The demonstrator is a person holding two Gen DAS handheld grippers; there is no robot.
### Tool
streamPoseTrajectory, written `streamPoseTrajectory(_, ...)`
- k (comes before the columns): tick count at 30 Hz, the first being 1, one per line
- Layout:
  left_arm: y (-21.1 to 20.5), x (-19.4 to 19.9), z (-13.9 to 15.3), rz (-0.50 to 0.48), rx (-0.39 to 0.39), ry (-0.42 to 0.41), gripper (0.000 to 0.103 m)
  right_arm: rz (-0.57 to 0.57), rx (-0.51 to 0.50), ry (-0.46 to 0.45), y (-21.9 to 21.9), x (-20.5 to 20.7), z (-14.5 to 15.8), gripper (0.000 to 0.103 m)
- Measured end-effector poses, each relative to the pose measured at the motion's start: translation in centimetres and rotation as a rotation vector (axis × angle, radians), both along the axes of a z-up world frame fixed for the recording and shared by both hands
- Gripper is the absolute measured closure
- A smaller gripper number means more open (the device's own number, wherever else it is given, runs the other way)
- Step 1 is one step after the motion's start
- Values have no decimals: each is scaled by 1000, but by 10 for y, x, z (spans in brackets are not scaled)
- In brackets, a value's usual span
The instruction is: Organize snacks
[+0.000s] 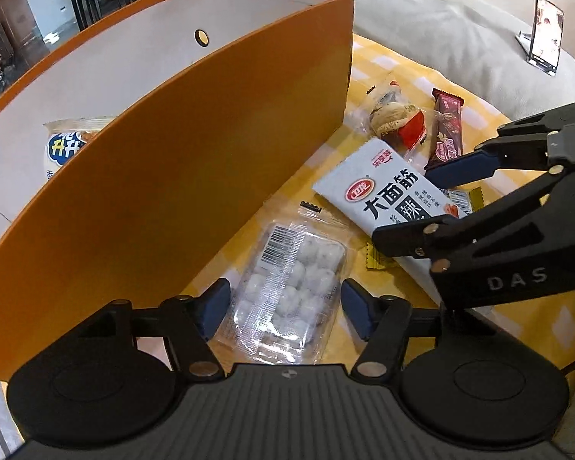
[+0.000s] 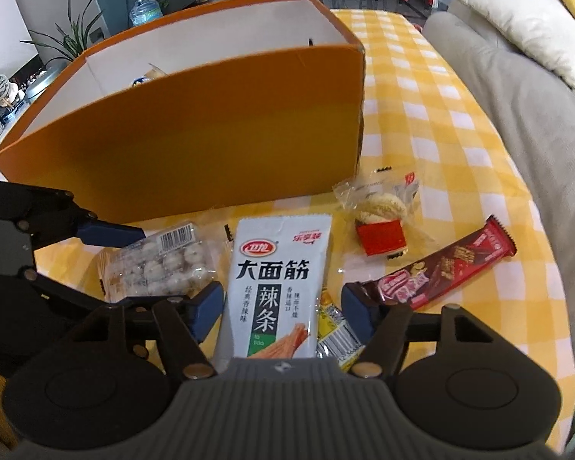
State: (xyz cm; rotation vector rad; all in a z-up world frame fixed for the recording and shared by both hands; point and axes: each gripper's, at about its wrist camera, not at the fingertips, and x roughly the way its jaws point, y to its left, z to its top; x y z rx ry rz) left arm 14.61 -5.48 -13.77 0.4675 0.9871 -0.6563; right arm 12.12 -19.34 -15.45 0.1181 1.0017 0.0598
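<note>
A: Snacks are mostly still out on the tabletop (image 2: 441, 122), not in the orange box (image 2: 211, 134). Inside the box I can make out one white and blue packet (image 1: 63, 145) near its far wall, and the right wrist view shows only a corner of something over the rim.

B: What is left outside?

A: A clear tray of white balls (image 1: 287, 291), a white pouch with bold black lettering (image 2: 276, 287), a clear-wrapped pastry with a red band (image 2: 379, 214), a dark red wafer bar (image 2: 444, 264) and a small yellow packet (image 2: 337, 333) partly under the pouch. All lie on the checked cloth just in front of the box's near wall.

B: And the two tools?

A: The left gripper (image 1: 283, 306) has its fingers spread wide, one on each side of the tray, not pressing it as far as I can see. The right gripper (image 2: 283, 308) is likewise spread wide, straddling the near end of the pouch with gaps on both sides.

B: So how far along?

A: Early, I'd judge: at least one item packed, five visible ones to go. Both tools look lined up for a grasp, the tray on the left and the pouch on the right, but neither holds anything yet.
</note>
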Motion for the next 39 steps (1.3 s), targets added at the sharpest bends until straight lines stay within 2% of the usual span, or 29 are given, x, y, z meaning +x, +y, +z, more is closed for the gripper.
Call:
streamPoseTrajectory(4,-2,1,1,70,-3,15,33,8,-22,-7,1,1,-1,51)
streamPoseTrajectory(10,-3,-1,2,188,-22,39,36,15,-35,-36,-1,0,4,59)
streamPoseTrajectory(15,4,-6,10,245,-67,44,37,6,-10,-68,-7,-9,15,60)
streamPoseTrajectory(23,9,-24,43,311,-156,7,37,-23,19,-108,-14,-21,33,60)
streamPoseTrajectory(34,23,-48,102,386,-267,-121,38,-31,3,-230,-12,-45,82,60)
streamPoseTrajectory(39,31,-40,130,422,-322,-157,38,-20,-17,-285,-11,-47,104,60)
